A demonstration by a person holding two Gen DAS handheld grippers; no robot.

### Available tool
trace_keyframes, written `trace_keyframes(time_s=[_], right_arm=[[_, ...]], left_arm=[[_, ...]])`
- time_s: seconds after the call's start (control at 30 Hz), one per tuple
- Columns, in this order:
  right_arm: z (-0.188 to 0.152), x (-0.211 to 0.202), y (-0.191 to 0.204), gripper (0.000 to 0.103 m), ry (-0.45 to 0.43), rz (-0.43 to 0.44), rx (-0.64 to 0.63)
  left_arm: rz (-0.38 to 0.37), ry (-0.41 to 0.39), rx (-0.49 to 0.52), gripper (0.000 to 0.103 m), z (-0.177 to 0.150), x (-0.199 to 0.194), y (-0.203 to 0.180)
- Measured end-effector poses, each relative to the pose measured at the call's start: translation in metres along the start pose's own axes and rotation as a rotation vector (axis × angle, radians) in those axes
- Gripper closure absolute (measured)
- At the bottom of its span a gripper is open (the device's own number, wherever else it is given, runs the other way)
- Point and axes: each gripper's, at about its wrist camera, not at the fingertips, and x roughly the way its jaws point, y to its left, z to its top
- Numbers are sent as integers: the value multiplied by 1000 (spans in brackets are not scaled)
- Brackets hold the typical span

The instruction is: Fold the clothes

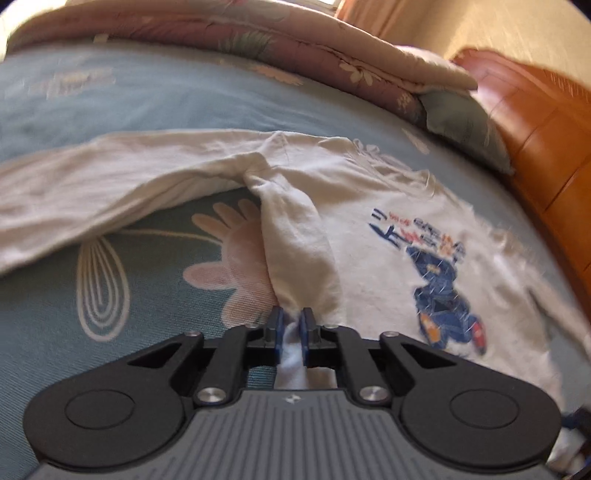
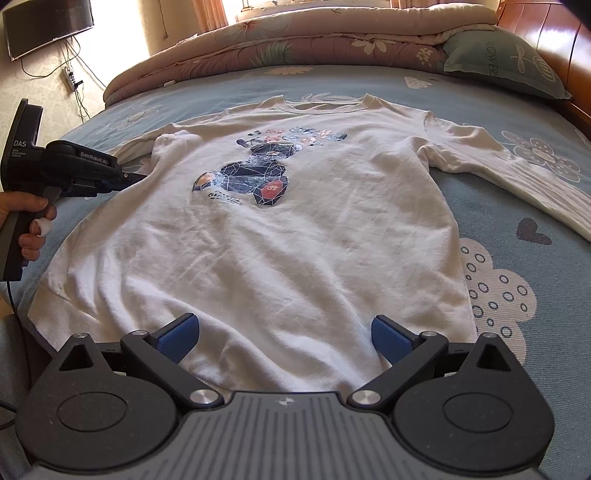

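Note:
A white long-sleeved shirt [image 2: 295, 240] with a dark blue print lies face up on the blue bed sheet [image 2: 535, 258], collar at the far side. In the left wrist view, my left gripper [image 1: 291, 325] is shut on a bunched fold of the shirt [image 1: 369, 266] where the left sleeve [image 1: 92, 184] meets the body. The right wrist view shows the left gripper [image 2: 142, 177] at the shirt's left edge. My right gripper [image 2: 284, 328] stands open just above the hem, the fabric lying under its fingers. The right sleeve [image 2: 517, 173] stretches out to the right.
A folded floral quilt [image 2: 295, 40] and a green pillow [image 2: 509, 62] lie along the far side of the bed. A wooden headboard [image 2: 546, 33] stands at the right. A person's hand [image 2: 26, 221] holds the left gripper's handle. A screen [image 2: 48, 26] hangs on the wall.

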Motion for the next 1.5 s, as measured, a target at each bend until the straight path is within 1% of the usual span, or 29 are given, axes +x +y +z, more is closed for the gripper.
trace_keyframes(time_s=[0.07, 0.2, 0.27, 0.33, 0.4, 0.47, 0.53, 0.57, 0.63, 0.67, 0.73, 0.83, 0.93, 1.0, 1.07, 1.1, 1.13, 1.2, 1.23, 1.3, 1.33, 1.37, 1.4, 1.43, 1.47, 1.5], right_arm=[[0, 0, 0, 1, 0, 0, 3], [1, 0, -1, 1, -1, 0, 10], [1, -1, -2, 1, -1, 0, 13], [1, -1, -2, 1, -1, 0, 16], [1, -1, -3, 1, -2, 0, 20], [2, -2, -3, 1, 0, 0, 24], [3, -3, -5, 1, 1, 3, 35], [3, -5, -6, 1, 0, 2, 41], [3, -7, -9, 1, -4, -2, 54], [3, -9, -10, 1, -5, -3, 59], [2, -11, -12, 1, -7, -3, 67], [1, -13, -15, 1, -10, -2, 76], [-1, -14, -15, 1, -10, 5, 79], [-2, -15, -14, 1, -10, 11, 79], [-3, -17, -12, 1, -13, 15, 76], [-3, -18, -10, 1, -16, 18, 72], [-4, -20, -9, 1, -18, 20, 68], [-4, -22, -6, 1, -24, 24, 60], [-4, -24, -4, 1, -28, 27, 59], [-5, -27, -2, 1, -37, 32, 56], [-5, -29, -1, 1, -42, 31, 53], [-5, -31, -1, 1, -47, 30, 51], [-4, -34, 0, 1, -52, 28, 49], [-4, -36, 0, 1, -58, 25, 47], [-4, -39, 0, 1, -63, 23, 44], [-4, -41, -1, 1, -68, 24, 44]], left_arm=[[44, -11, 31, 101, 0, -5, -3], [141, -22, -32, 101, 9, -19, 33], [158, -31, -71, 101, 13, -27, 46], [114, -43, -100, 101, 16, -34, 52], [67, -54, -100, 99, 18, -37, 48], [38, -29, -65, 94, 17, -34, 35], [15, 0, -40, 92, 14, -31, 23], [9, 10, -55, 91, 11, -31, 22], [-14, 16, -127, 89, 4, -37, 28], [-24, 9, -168, 87, 0, -43, 33], [-38, -8, -233, 87, -11, -58, 41], [-37, -12, -286, 86, -31, -80, 48], [-41, 7, -319, 86, -53, -89, 46], [-23, 14, -313, 84, -66, -89, 41], [-12, 20, -311, 79, -74, -85, 37], [-1, 4, -283, 78, -77, -85, 32], [17, -8, -250, 77, -79, -84, 26], [87, -12, -159, 78, -79, -83, 10], [131, -9, -103, 83, -80, -82, -1], [211, -9, 16, 83, -82, -79, -20], [234, -8, 51, 86, -84, -79, -25], [242, 1, 55, 89, -85, -82, -22], [249, 16, 37, 86, -85, -87, -15], [251, 33, 16, 81, -84, -92, -7], [239, 48, -14, 80, -82, -98, 2], [227, 48, -44, 82, -79, -105, 10]])
